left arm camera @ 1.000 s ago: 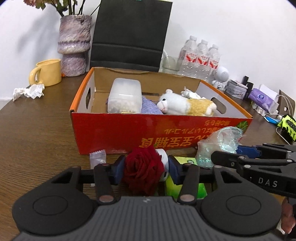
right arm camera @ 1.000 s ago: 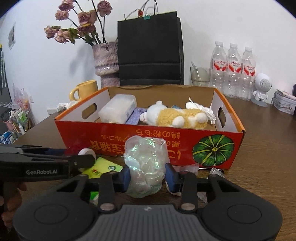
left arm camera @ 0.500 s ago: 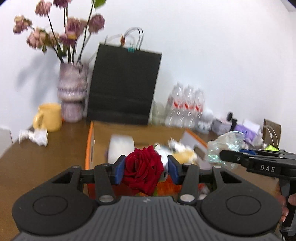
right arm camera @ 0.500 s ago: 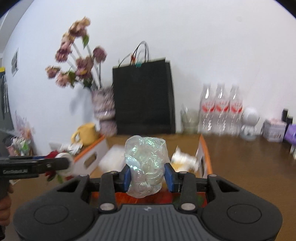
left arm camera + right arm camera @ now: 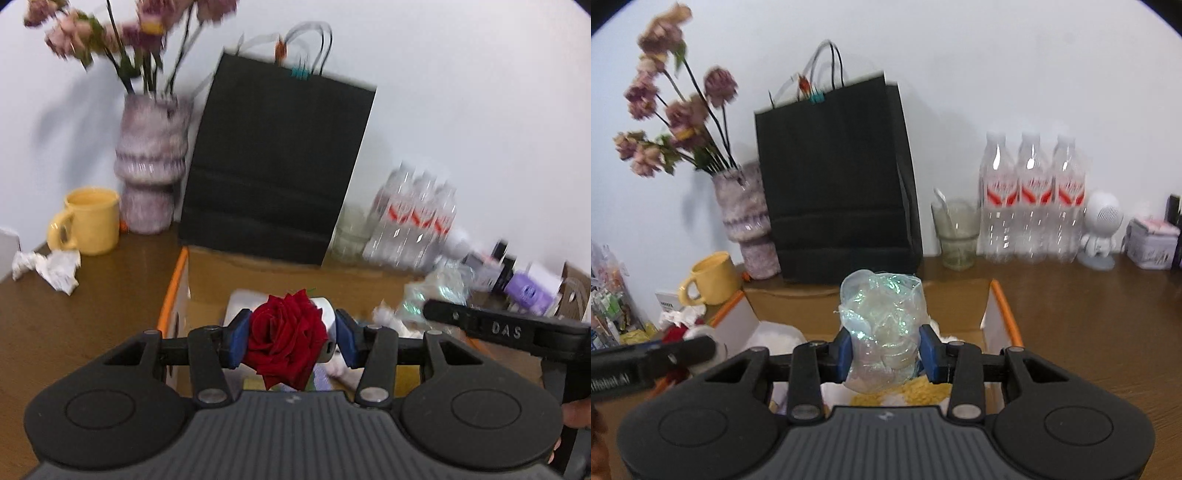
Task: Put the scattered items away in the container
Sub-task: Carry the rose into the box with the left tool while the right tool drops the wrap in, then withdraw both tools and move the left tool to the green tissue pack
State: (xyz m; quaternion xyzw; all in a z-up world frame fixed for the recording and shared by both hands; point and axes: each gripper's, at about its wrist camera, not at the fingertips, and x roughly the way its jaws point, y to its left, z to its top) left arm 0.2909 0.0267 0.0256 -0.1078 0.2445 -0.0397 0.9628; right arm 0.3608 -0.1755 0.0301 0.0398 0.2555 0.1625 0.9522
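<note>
My left gripper (image 5: 291, 339) is shut on a red rose (image 5: 286, 343) with a small white roll beside it, held over the orange-rimmed cardboard box (image 5: 173, 291). My right gripper (image 5: 885, 354) is shut on a crumpled clear iridescent bag (image 5: 881, 325), also above the box (image 5: 1004, 306). In the box a white container (image 5: 240, 302), white fluff and a yellow plush (image 5: 923, 393) show beneath the fingers. The right gripper (image 5: 430, 310) reaches in from the right of the left wrist view. The left gripper (image 5: 709, 345) enters the right wrist view from the left.
Behind the box stand a black paper bag (image 5: 838, 177), a vase of dried flowers (image 5: 746, 221), a yellow mug (image 5: 90, 225), a glass (image 5: 955, 236) and three water bottles (image 5: 1034, 199). Crumpled paper (image 5: 48, 264) lies at left; small boxes (image 5: 532, 288) and a white figurine (image 5: 1102, 225) at right.
Both grippers rose off the table in front of the box and moved forward over its open top, still carrying the rose and the clear bag.
</note>
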